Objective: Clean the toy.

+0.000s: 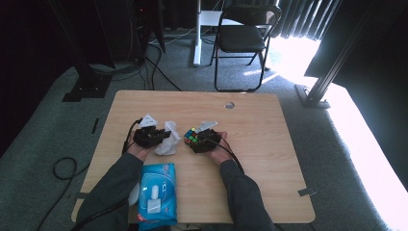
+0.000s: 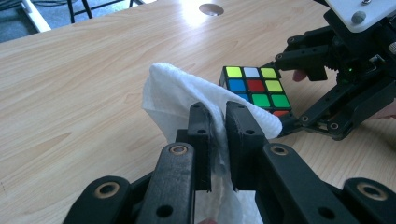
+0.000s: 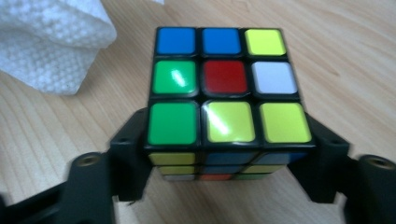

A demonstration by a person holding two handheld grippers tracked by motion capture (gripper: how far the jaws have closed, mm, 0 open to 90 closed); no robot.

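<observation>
1. pack of wet wipes (image 1: pixel 157 192), blue, lies flat at the near left edge of the wooden counter (image 1: pixel 269 159), just beside the person's left sleeve; likely the source of the wipe now in use.
2. left tool (image 1: pixel 161 137) rests low on the counter in the person's left hand. in the left gripper view its two black jaws stand nearly together, clamped on a crumpled white wipe (image 2: pixel 187 93). the wipe bunches up above the jaws and droops toward the cube, so a loose fold is free to rub with.
3. white wipe, seen from the high view (image 1: pixel 168 139), sits between the two tools, touching or almost touching the cube's left side; which one i cannot tell.
4. puzzle cube (image 1: pixel 191 137) with mixed coloured stickers stands on the counter at its middle, just right of the wipe. its top face (image 3: pixel 222 84) shows blue, yellow, green, red and white squares.
5. right tool (image 1: pixel 196 140) comes in from the right, in the person's right hand. in the right gripper view its jaws stand on either side of the cube's lower part, apparently pressing its two sides. my reading: it steadies the cube so the wipe can clean it.
6. folding chair (image 1: pixel 244 38) stands on the floor beyond the counter, well apart from the work.
</observation>
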